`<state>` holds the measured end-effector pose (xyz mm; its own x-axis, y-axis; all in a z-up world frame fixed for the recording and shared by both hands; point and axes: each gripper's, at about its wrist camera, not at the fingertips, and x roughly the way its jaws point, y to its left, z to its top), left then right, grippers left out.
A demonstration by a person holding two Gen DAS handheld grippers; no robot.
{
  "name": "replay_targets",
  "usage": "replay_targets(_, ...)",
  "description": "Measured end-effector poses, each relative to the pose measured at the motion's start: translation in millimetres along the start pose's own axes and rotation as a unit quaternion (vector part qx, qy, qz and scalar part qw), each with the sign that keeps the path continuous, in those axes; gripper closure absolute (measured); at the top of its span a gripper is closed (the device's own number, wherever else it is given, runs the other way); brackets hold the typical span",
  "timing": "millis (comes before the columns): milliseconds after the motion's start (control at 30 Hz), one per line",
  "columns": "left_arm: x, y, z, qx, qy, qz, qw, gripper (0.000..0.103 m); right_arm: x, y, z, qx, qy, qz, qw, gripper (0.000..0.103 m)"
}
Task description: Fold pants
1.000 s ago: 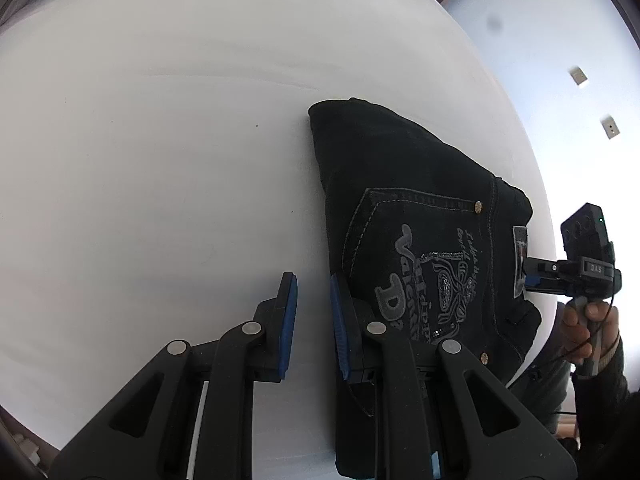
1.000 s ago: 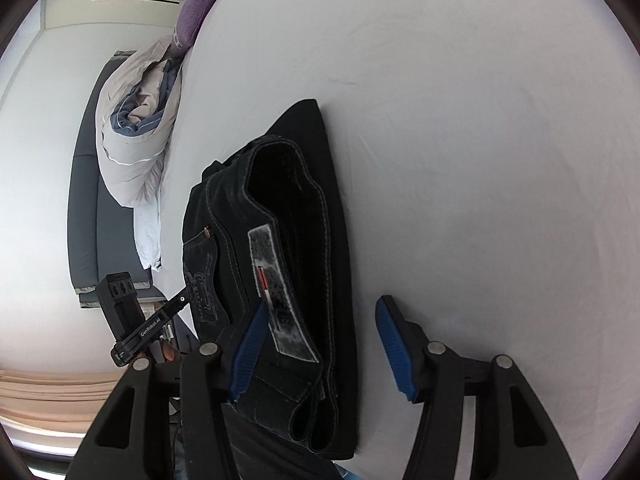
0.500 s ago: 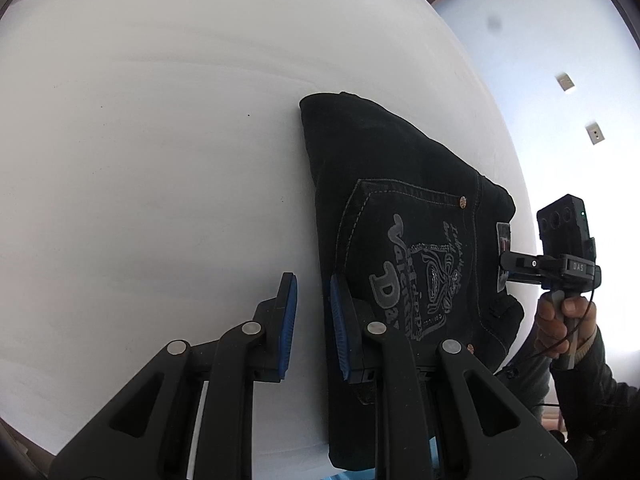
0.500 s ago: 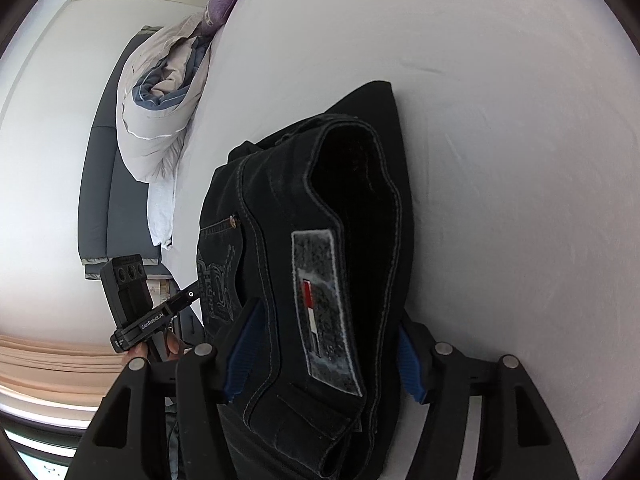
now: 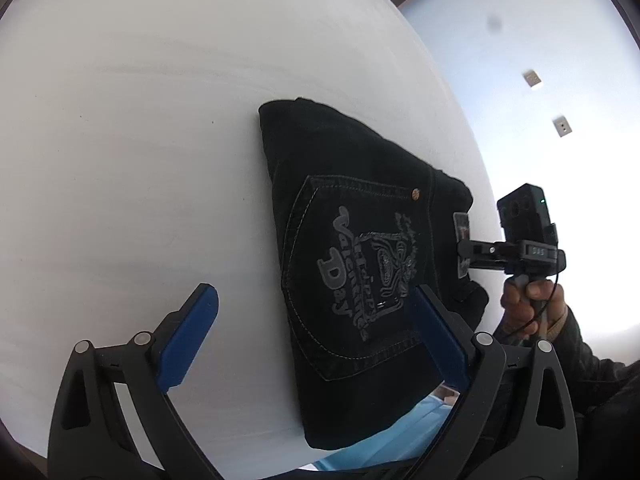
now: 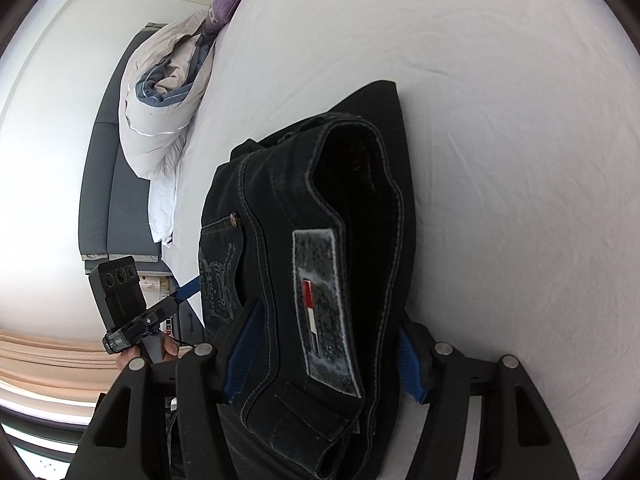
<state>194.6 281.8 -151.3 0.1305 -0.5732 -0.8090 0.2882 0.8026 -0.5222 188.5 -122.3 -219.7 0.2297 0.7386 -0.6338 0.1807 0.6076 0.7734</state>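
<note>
"Valentine's Day" marks the pocket of the folded black pants [image 5: 360, 248] on the bed [image 5: 128, 168]. Left gripper [image 5: 316, 312] jaws are opening above them; right gripper [image 6: 320, 344] clamps the waistband.

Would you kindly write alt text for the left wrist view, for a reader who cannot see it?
Folded black pants with a printed back pocket lie on a white bed sheet, partly between the opening jaws of the left gripper, whose blue pads do not press on them. At the right, a hand holds the right gripper at the waistband.
</note>
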Motion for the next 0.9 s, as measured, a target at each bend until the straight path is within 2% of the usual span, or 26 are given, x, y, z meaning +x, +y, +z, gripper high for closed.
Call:
replay_targets(33,5.5,2.9,0.8,-0.007,0.006,0.011,0.9999,0.006,-0.2,0.2,0.0,-0.001,0.000,0.000,1.000,0.038)
replay_targets(133,20.1,14.1,2.2,-0.032,0.018,0.001,0.9993,0.008,0.6,1.1,0.4,-0.004,0.002,-0.002,1.000,0.038)
replay_targets(200,24.3,12.6,3.4,-0.028,0.016,0.004,0.9995,0.012,0.9,1.1,0.7,-0.006,0.004,-0.002,1.000,0.038)
replay_targets(267,29.2,9.0,6.0,-0.019,0.023,0.011,0.9995,0.045,1.9,0.9,1.5,-0.005,0.006,0.001,1.000,0.038)
replay_targets(300,31.6,8.3,6.9,-0.023,0.027,0.003,0.9994,0.053,3.0,0.9,2.0,-0.003,0.006,0.004,1.000,0.038)
replay_targets(333,34.9,6.6,7.4,-0.027,0.033,-0.007,0.9991,0.068,4.3,1.8,2.8,-0.003,0.006,0.005,1.000,0.039)
replay_targets(367,38.2,3.1,7.3,-0.027,0.036,-0.001,0.9990,0.070,6.8,4.3,2.7,-0.004,0.005,0.002,1.000,0.041)
replay_targets(400,39.5,-0.7,7.4,-0.023,0.036,0.011,0.9990,0.071,8.6,6.9,3.2,-0.010,0.005,-0.005,1.000,0.046)
replay_targets(433,40.7,-5.2,7.7,-0.020,0.036,0.022,0.9989,0.071,10.4,10.3,3.3,-0.020,0.006,-0.019,1.000,0.057)
replay_targets(467,39.6,-8.2,7.6,-0.021,0.035,0.027,0.9988,0.073,12.3,14.8,2.6,-0.035,0.004,-0.044,0.998,0.063)
replay_targets(633,29.8,-35.1,4.9,0.000,0.008,0.057,0.9984,0.084,6.6,28.0,-1.5,-0.078,-0.015,-0.073,0.994,0.078)
replay_targets(733,21.3,-47.5,6.7,0.006,-0.016,0.058,0.9981,0.086,-2.0,37.3,-2.6,-0.098,-0.034,-0.077,0.992,0.081)
replay_targets(900,0.8,-72.7,24.7,0.021,-0.057,0.057,0.9965,0.086,-24.6,64.5,6.1,-0.142,-0.067,-0.074,0.985,0.082)
